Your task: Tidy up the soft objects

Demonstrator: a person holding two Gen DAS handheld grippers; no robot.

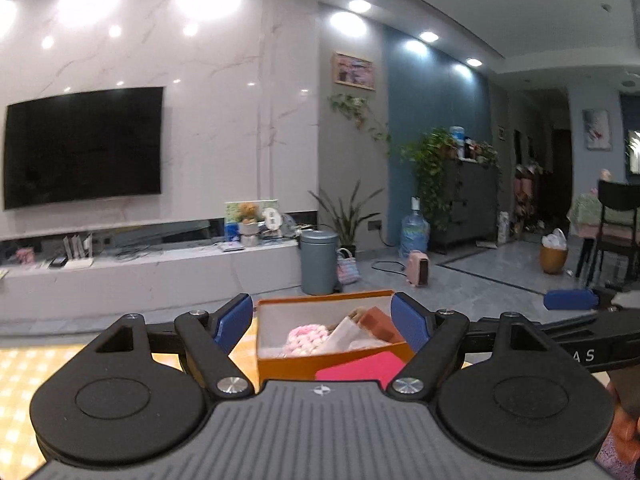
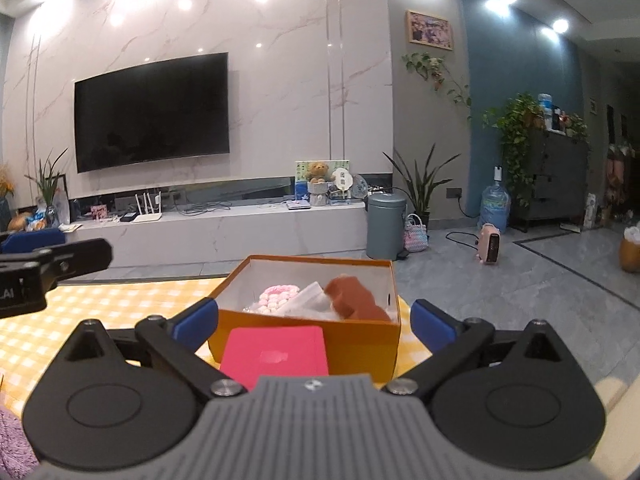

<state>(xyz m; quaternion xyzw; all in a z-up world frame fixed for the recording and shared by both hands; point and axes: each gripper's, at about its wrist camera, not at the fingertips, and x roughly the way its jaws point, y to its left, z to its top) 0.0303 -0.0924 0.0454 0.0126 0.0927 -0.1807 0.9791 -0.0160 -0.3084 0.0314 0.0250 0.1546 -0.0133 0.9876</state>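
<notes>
Fingers (image 2: 196,320): both grippers spread wide, empty | box (image 2: 304,340): holds soft, light items | pink pad (image 2: 276,354): squashy, pinch at near edge

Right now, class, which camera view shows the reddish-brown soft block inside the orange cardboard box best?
The right wrist view: the reddish-brown soft block lies unobstructed inside the orange cardboard box. In the left wrist view, a blue tong pad covers part of it.
</notes>
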